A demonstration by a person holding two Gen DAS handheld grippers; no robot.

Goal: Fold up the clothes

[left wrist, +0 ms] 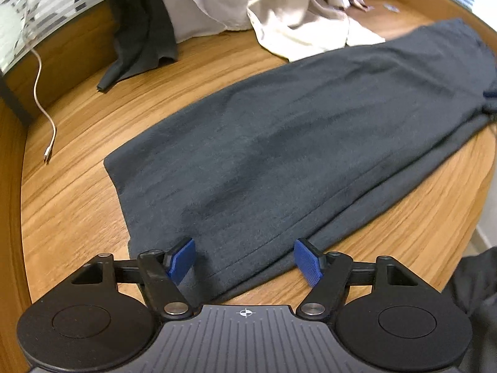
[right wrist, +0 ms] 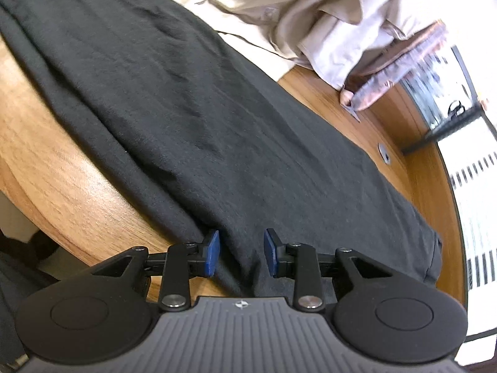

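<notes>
garment [left wrist: 279, 143] lies long and flat, doubled lengthwise, on table [left wrist: 71, 205] | left gripper [left wrist: 245, 259] and right gripper [right wrist: 241, 253]: jaws apart over its ends | crosswise folds seemingly left | pale clothes [left wrist: 298, 9] behind garment unfolded

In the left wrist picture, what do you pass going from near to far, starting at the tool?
Left tool → dark grey garment lying flat on the wooden table → cream clothes heaped at the back.
</notes>
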